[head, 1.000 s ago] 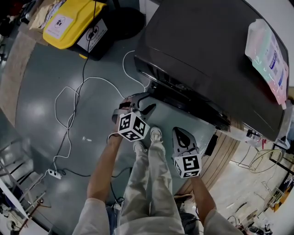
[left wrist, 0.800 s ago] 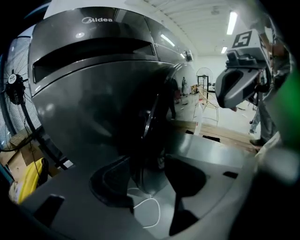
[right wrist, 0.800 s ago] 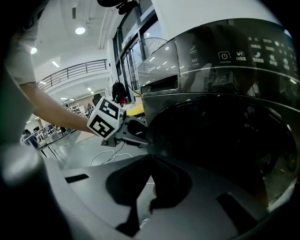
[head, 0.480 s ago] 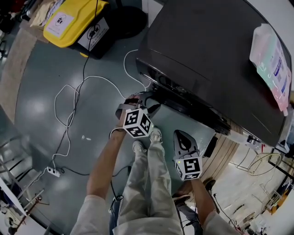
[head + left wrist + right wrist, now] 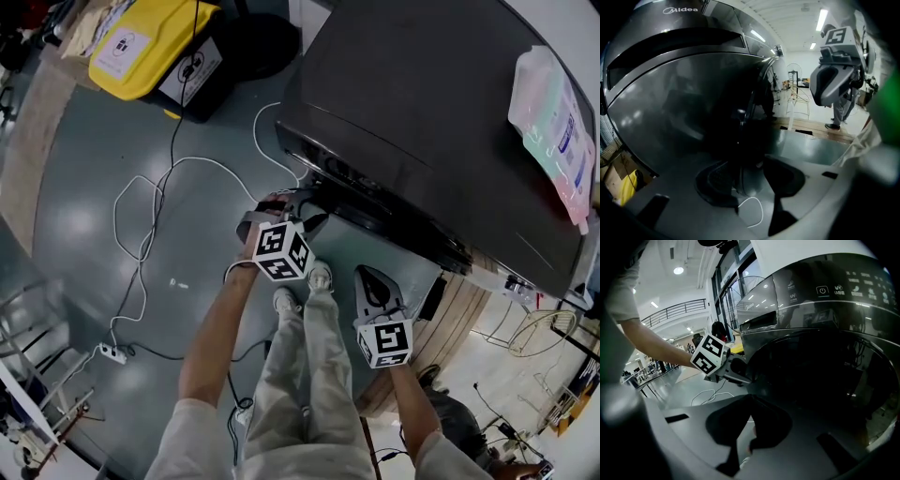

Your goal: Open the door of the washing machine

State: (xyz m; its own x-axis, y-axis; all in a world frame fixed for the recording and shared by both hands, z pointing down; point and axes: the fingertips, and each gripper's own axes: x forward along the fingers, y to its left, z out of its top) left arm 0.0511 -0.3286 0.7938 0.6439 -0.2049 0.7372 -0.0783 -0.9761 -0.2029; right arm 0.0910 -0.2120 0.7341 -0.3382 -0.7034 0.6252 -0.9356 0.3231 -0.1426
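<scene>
One dark grey front-loading washing machine (image 5: 422,122) stands on the grey floor (image 5: 84,187), and its round dark door (image 5: 811,376) is set in the front facing the person; no gap between door and front can be made out. Two grippers are present. The left gripper (image 5: 298,208) is held at the door's left edge with its jaws spread wide; they have just been closing slightly, and the door's dark rim stands between them, though contact cannot be confirmed. The right gripper (image 5: 364,272) is held apart from the machine, with its jaws brought together and nothing between them. One yellow-lidded black bin (image 5: 150,42), one white cable (image 5: 141,234), one white power strip (image 5: 111,354) and one pale printed pouch (image 5: 553,122) on the machine's top are also counted. Compared with one second earlier, the left gripper is seen closer to the door and rolled; the right gripper is unchanged.
</scene>
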